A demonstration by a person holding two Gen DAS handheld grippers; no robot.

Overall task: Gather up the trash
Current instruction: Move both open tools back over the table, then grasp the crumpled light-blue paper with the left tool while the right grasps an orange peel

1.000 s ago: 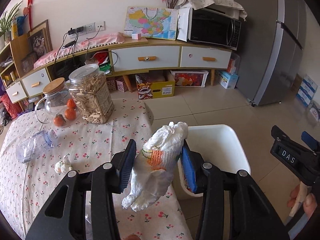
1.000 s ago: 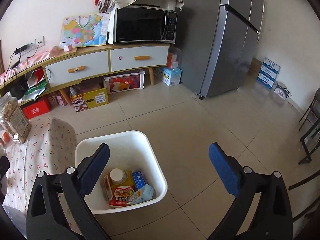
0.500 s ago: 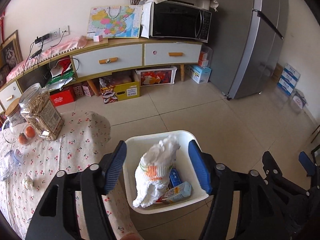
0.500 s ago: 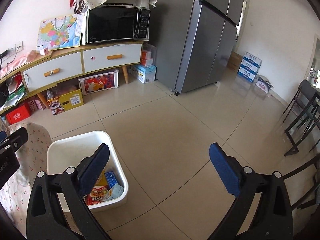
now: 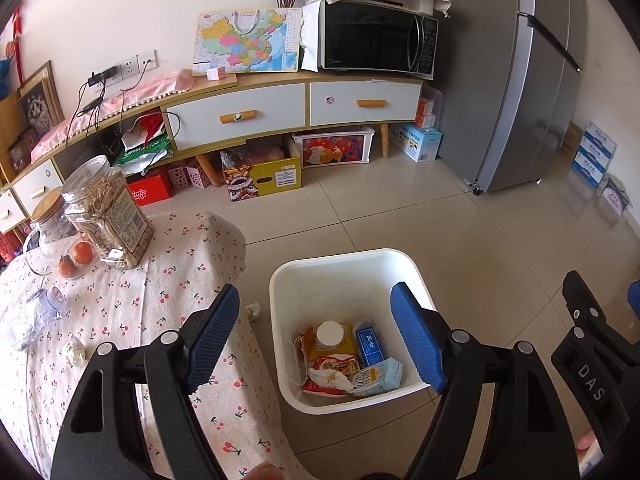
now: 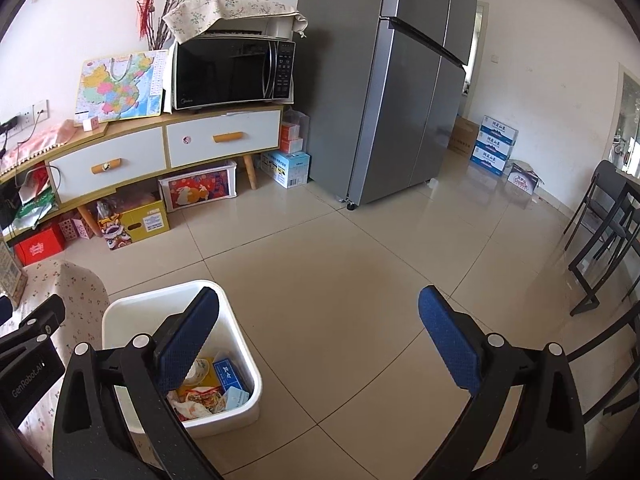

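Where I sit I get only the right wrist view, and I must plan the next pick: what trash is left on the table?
Observer: The left wrist view shows a crumpled white scrap lying on the tablecloth.
Operator: Anything else up there?
Observer: A crushed clear bottle lies on its side a little beyond the scrap, not touching it.
Operator: Is the left gripper free for it?
Observer: Yes. The left gripper has just been opening its jaws, with nothing between them, and it hangs over the white bin.
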